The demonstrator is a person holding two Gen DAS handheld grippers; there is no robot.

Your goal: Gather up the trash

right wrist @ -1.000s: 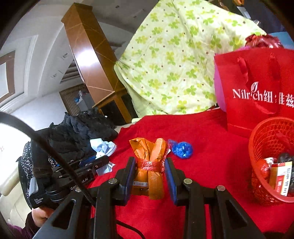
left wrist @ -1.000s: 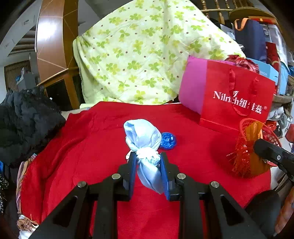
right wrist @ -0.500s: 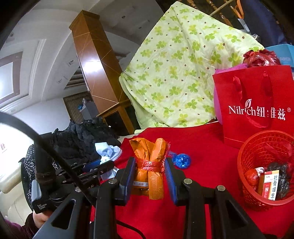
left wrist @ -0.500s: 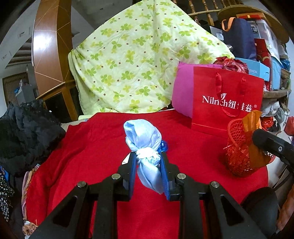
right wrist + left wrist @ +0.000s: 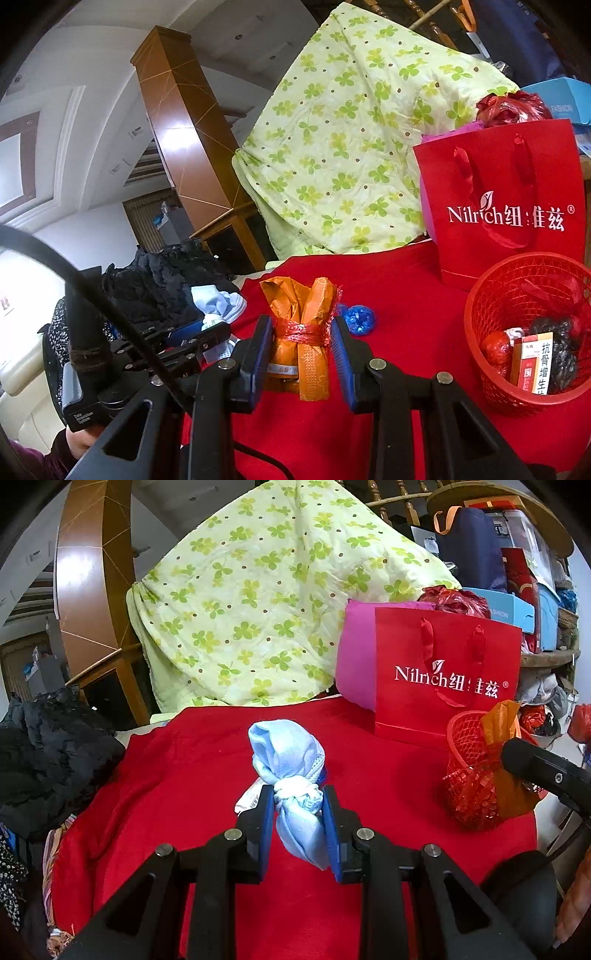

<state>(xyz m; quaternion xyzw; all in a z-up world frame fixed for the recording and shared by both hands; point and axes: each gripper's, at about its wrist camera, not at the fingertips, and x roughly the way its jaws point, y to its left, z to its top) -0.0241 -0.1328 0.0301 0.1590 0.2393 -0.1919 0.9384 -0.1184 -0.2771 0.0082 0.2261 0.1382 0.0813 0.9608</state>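
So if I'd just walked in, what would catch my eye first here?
Probably the two knotted bundles held up over the red cloth: a pale blue bundle pinched in the left gripper and an orange bundle in the right gripper. Next, the red basket at the right, already holding trash, with a red paper bag behind it. A green-flowered quilt looms at the back.

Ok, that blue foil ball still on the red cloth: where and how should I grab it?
Take the blue foil ball across its middle, from above, with the jaws straddling it. It is small, round and crumpled, so any width grips alike. It lies clear on the red cloth, left of the red basket. Both grippers hold bundles, so drop one first.
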